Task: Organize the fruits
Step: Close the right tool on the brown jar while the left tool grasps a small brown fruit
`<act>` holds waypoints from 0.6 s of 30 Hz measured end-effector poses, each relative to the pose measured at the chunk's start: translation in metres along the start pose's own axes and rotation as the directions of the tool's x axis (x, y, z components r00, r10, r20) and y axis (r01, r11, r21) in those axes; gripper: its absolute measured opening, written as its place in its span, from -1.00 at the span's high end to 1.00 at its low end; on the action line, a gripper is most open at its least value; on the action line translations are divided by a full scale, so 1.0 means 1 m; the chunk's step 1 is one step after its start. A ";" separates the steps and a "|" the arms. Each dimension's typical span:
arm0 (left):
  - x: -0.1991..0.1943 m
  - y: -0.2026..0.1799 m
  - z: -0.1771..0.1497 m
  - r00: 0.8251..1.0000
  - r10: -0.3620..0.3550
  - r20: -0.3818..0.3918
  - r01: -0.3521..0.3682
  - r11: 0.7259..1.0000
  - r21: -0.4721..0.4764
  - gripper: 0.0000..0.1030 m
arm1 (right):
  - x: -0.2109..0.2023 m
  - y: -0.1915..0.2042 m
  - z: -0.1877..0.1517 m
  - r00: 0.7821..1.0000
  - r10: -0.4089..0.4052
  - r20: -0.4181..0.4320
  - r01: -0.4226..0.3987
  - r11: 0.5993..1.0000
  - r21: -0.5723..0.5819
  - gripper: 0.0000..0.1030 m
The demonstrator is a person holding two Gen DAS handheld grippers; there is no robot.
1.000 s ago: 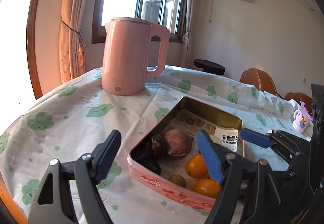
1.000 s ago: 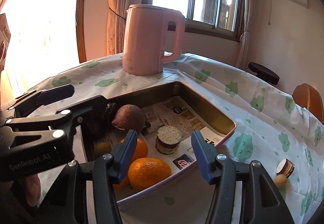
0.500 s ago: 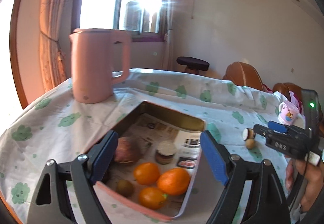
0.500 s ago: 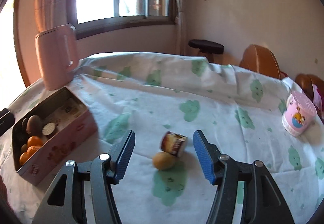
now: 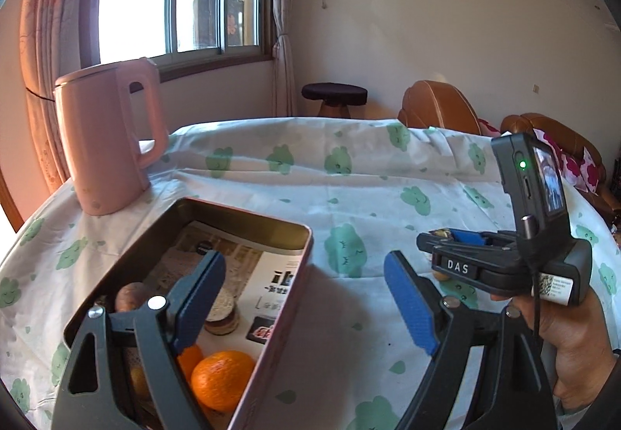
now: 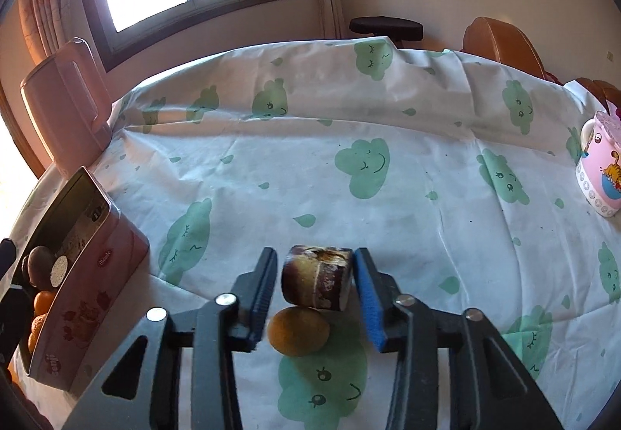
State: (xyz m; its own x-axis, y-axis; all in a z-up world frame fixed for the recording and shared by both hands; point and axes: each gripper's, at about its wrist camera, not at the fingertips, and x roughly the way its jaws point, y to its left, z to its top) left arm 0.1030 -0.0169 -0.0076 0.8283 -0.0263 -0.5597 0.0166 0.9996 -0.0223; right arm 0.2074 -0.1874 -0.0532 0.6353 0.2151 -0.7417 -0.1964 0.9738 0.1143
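A pink tin box (image 5: 271, 313) holds oranges (image 5: 221, 379), a brown round fruit (image 5: 130, 296) and a cut fruit piece (image 5: 223, 309). My left gripper (image 5: 306, 298) is open above the tin's near right corner. In the right wrist view my right gripper (image 6: 316, 290) is open, its blue pads on either side of a brown cut fruit chunk (image 6: 316, 282), with slight gaps on both sides. A small yellow-brown fruit (image 6: 299, 331) lies on the cloth just in front of the chunk. The tin (image 6: 89, 294) sits at the left there. The right gripper (image 5: 462, 241) also shows in the left wrist view.
A pink kettle (image 5: 104, 138) stands behind the tin at the left. A pink cartoon mug (image 6: 599, 166) stands at the table's far right. The round table carries a white cloth with green clouds (image 6: 365, 166). Chairs and a stool stand beyond it.
My right gripper has left the tin, swung right and moved down over the cut chunk, its pads now flanking it. My left gripper has shifted right along the tin.
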 end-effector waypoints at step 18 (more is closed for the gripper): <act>0.072 -0.088 -0.002 0.953 -0.209 -0.221 0.214 0.977 0.000 -0.21 | -0.054 -0.082 -0.023 0.983 -0.116 0.141 0.099 0.988 0.122 0.31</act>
State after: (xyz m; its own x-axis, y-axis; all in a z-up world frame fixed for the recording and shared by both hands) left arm 0.1599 -0.1070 -0.0479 0.6620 -0.2359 -0.7114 0.1937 0.9708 -0.1417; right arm 0.1724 -0.2808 -0.0375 0.7525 0.1090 -0.6495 -0.0401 0.9920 0.1201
